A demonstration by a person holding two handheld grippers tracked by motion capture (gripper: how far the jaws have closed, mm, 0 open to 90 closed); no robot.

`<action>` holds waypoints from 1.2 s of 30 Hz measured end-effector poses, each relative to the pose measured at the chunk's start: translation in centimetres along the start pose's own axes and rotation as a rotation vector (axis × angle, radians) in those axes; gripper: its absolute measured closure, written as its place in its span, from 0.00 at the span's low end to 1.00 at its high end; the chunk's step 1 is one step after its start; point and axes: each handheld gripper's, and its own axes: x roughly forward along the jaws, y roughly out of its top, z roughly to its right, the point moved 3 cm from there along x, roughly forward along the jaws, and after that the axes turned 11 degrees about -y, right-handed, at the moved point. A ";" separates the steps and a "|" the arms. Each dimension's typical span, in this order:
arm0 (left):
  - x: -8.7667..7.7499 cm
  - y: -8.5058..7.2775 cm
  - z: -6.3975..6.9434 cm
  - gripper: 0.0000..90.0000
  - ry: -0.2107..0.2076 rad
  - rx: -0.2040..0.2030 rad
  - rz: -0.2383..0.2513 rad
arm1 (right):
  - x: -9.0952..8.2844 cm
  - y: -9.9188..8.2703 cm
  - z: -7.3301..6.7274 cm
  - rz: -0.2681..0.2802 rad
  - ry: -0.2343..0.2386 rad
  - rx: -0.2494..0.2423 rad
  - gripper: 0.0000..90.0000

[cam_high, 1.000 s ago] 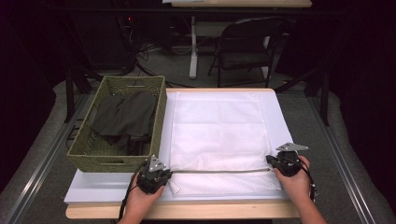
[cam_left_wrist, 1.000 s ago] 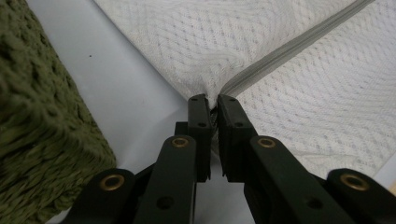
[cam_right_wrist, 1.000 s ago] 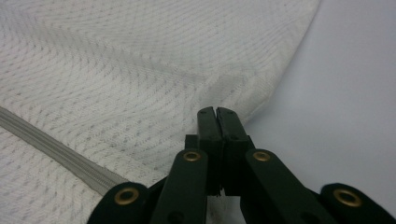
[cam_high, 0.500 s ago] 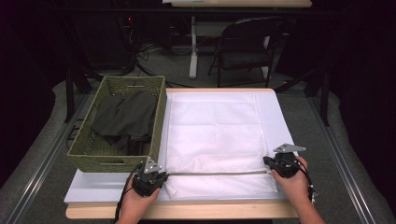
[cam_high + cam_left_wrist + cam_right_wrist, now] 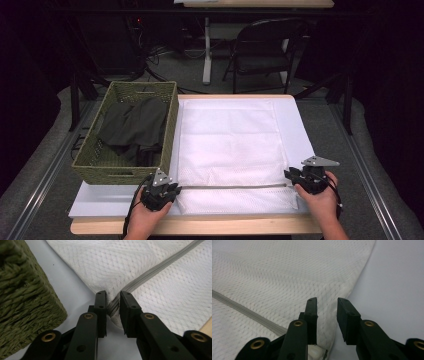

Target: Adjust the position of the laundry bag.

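Note:
A white mesh cloth (image 5: 227, 145) lies flat on the table with a grey zip (image 5: 232, 187) running across its near part. My left gripper (image 5: 172, 189) sits at the zip's left end. In the left gripper view, the left gripper (image 5: 113, 296) has just been opening, and the bunched zip end (image 5: 113, 307) stands between the slightly parted pads. My right gripper (image 5: 291, 179) is at the zip's right end. In the right gripper view, the right gripper (image 5: 327, 301) has also just been opening, and the cloth's edge (image 5: 329, 315) lies loose between its wide-apart jaws.
A green woven basket (image 5: 125, 172) holding dark clothes (image 5: 132, 125) stands just left of the cloth, close to my left gripper. A white board (image 5: 295, 120) covers the tabletop under the cloth. A folding chair (image 5: 262, 45) stands beyond the table's far edge.
The left hand has slipped slightly toward the near edge. The right hand stays at the zip's right end. The cloth lies as before.

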 end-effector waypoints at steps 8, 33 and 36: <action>-0.5 0.2 0.2 0.80 -0.003 0.008 0.031 | -2.1 -1.0 0.3 -0.062 0.011 0.015 0.74; 0.2 0.3 0.3 0.77 -0.004 0.026 0.023 | -2.3 -1.8 -1.5 -0.053 0.086 0.040 0.93; 0.2 0.4 0.3 0.76 -0.005 0.028 0.025 | -2.3 -1.7 -1.8 -0.045 0.073 0.014 0.93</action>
